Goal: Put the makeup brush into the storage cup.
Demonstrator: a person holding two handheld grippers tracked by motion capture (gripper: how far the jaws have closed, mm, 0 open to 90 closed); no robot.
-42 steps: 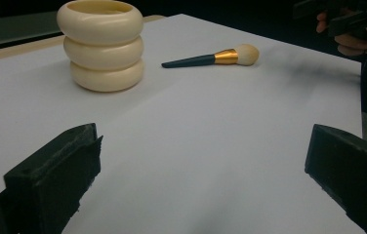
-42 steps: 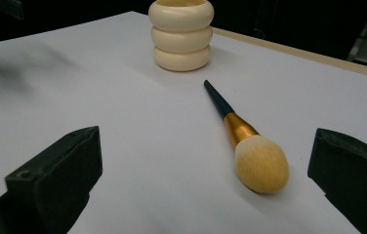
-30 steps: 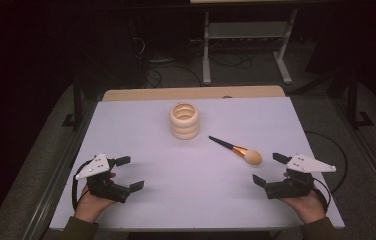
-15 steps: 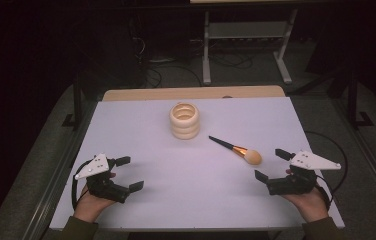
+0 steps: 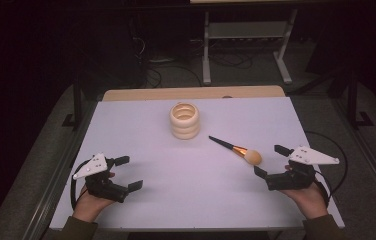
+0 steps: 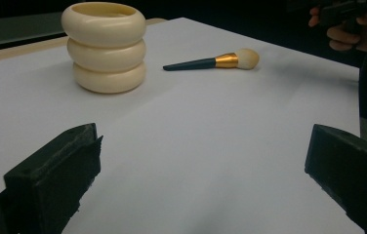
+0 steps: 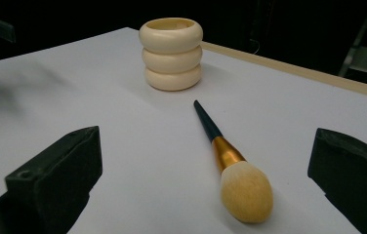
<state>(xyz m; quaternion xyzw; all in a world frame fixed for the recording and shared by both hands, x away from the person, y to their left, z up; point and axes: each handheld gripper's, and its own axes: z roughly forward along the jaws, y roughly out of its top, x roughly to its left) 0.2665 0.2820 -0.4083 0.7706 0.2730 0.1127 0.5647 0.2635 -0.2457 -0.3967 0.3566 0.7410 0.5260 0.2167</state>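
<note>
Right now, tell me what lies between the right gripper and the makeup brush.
Nothing: in the right gripper view, bare white table runs from the open right gripper to the makeup brush, whose bristle head lies nearest the jaws.

One camera looks down from above; two low, near ones share the brush point(image 7: 230, 165) and holder point(image 6: 104, 46).

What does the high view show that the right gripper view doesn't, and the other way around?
The high view alone takes in both hands with the left gripper and the right gripper, each with jaws apart, plus the floor and a metal stand beyond the table. The right gripper view alone gives a close look along its own open jaws at the brush head, its bristles and gold band. Both show the makeup brush lying flat and the cream ringed holder upright, apart from each other.
</note>
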